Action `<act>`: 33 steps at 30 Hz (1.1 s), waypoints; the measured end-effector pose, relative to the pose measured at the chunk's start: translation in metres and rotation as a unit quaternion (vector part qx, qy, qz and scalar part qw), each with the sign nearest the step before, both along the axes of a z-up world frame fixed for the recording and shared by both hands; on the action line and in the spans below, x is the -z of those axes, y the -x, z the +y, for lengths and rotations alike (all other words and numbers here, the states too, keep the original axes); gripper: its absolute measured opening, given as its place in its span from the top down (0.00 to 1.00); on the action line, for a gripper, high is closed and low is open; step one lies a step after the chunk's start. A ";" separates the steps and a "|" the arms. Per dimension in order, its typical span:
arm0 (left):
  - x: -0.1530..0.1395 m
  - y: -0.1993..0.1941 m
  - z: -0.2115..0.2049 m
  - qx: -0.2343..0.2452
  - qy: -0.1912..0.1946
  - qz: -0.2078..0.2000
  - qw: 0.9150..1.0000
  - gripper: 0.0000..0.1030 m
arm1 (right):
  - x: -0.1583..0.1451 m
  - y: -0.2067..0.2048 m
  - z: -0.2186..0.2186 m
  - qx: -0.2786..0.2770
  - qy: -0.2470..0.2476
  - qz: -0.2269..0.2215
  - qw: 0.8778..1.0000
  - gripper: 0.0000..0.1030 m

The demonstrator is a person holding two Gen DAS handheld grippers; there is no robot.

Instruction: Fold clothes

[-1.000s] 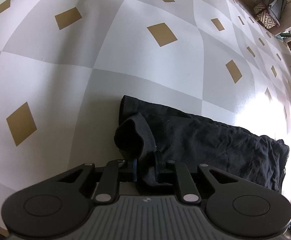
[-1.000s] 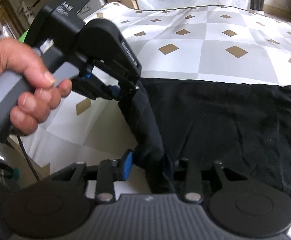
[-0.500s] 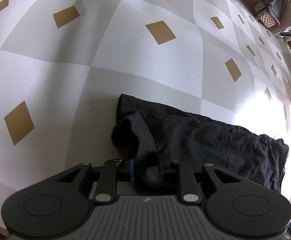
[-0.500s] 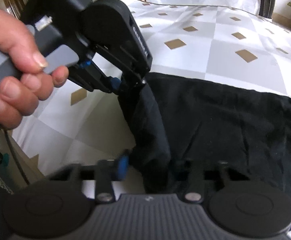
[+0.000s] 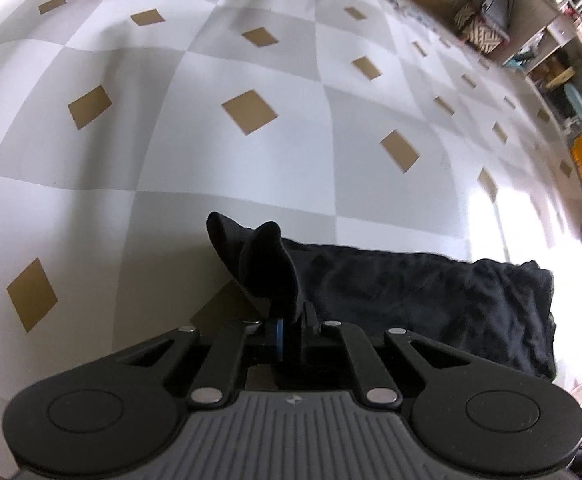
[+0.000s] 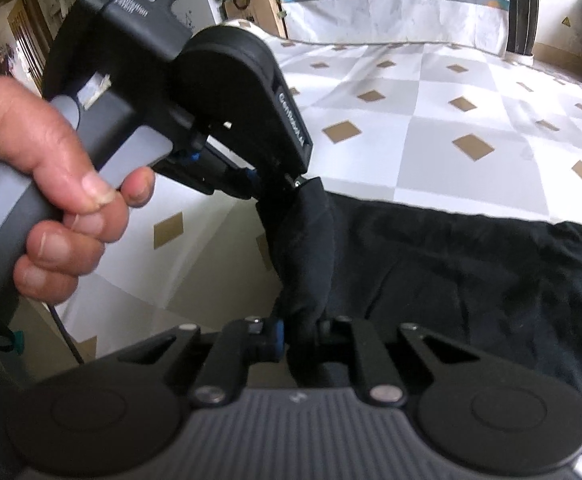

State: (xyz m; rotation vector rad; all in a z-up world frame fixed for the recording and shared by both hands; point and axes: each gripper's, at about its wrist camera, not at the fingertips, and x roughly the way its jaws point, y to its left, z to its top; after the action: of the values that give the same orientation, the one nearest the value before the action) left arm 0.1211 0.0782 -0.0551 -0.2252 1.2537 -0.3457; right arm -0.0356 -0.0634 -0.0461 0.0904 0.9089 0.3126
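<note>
Two grippers pinch one black cloth garment [image 6: 471, 280].
Left gripper [image 5: 291, 326] and right gripper [image 6: 297, 338]: jaws just closed, each clamped on its edge.

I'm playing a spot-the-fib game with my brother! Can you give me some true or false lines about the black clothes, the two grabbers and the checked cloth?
1. The black garment lies on a checked cloth with brown diamonds. True.
2. The left gripper is wide open with nothing between its fingers. False: it is shut on a bunched edge of the garment.
3. The right gripper pinches the black fabric too. True.
4. The two grippers hold opposite ends of the garment. False: both grip the same end, close together.
5. A bare hand holds the left gripper's handle. True.
6. The garment is bright red. False: it is black.
</note>
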 end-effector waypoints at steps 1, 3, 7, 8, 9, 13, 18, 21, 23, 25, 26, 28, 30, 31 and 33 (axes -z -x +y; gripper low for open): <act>-0.001 0.000 0.001 -0.002 0.005 -0.003 1.000 0.95 | -0.003 0.000 -0.001 0.002 0.000 -0.002 1.000 0.90; -0.007 0.004 -0.001 -0.004 0.015 -0.012 1.000 0.95 | -0.007 0.001 -0.006 0.005 -0.002 -0.006 1.000 0.89; -0.018 0.013 -0.008 -0.001 0.028 -0.023 0.999 0.95 | -0.013 0.004 -0.020 0.016 -0.012 -0.007 1.000 0.89; -0.020 0.016 -0.012 0.002 0.030 -0.027 0.999 0.95 | -0.014 0.005 -0.023 0.018 -0.011 -0.007 1.000 0.89; -0.022 0.020 -0.016 0.008 0.030 -0.033 0.999 0.95 | -0.015 0.006 -0.026 0.020 -0.009 -0.007 1.000 0.89; -0.027 0.029 -0.029 0.017 0.036 -0.036 0.999 0.95 | -0.016 0.009 -0.040 0.031 -0.007 -0.006 0.999 0.89; -0.033 0.031 -0.061 0.033 0.034 -0.045 0.998 0.95 | -0.019 0.014 -0.059 0.043 -0.011 -0.006 0.999 0.88; -0.037 0.035 -0.071 0.037 0.029 -0.056 0.997 0.95 | -0.023 0.019 -0.068 0.045 -0.010 -0.009 0.999 0.88; -0.039 0.037 -0.079 0.037 0.028 -0.063 0.997 0.95 | -0.025 0.023 -0.075 0.047 -0.010 -0.012 0.999 0.88; -0.042 0.040 -0.087 0.038 0.026 -0.068 0.997 0.95 | -0.027 0.026 -0.082 0.050 -0.011 -0.014 0.999 0.88; -0.044 0.042 -0.091 0.038 0.026 -0.070 0.996 0.95 | -0.027 0.027 -0.086 0.052 -0.013 -0.015 0.998 0.89; -0.046 0.045 -0.099 0.039 0.025 -0.074 0.996 0.95 | -0.029 0.031 -0.094 0.059 -0.017 -0.017 0.998 0.88; -0.050 0.048 -0.109 0.043 0.026 -0.075 0.996 0.95 | -0.030 0.034 -0.103 0.068 -0.022 -0.019 0.997 0.89; -0.051 0.049 -0.115 0.045 0.025 -0.075 0.996 0.95 | -0.030 0.036 -0.108 0.074 -0.025 -0.020 0.997 0.89; -0.056 0.051 -0.127 0.048 0.025 -0.079 0.995 0.95 | -0.030 0.038 -0.117 0.085 -0.033 -0.021 0.996 0.89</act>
State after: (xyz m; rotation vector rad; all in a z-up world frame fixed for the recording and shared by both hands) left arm 0.0699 -0.0490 0.0010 -0.1776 1.1036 -0.4706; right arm -0.0737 -0.1804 -0.0158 0.2194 0.8440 0.1860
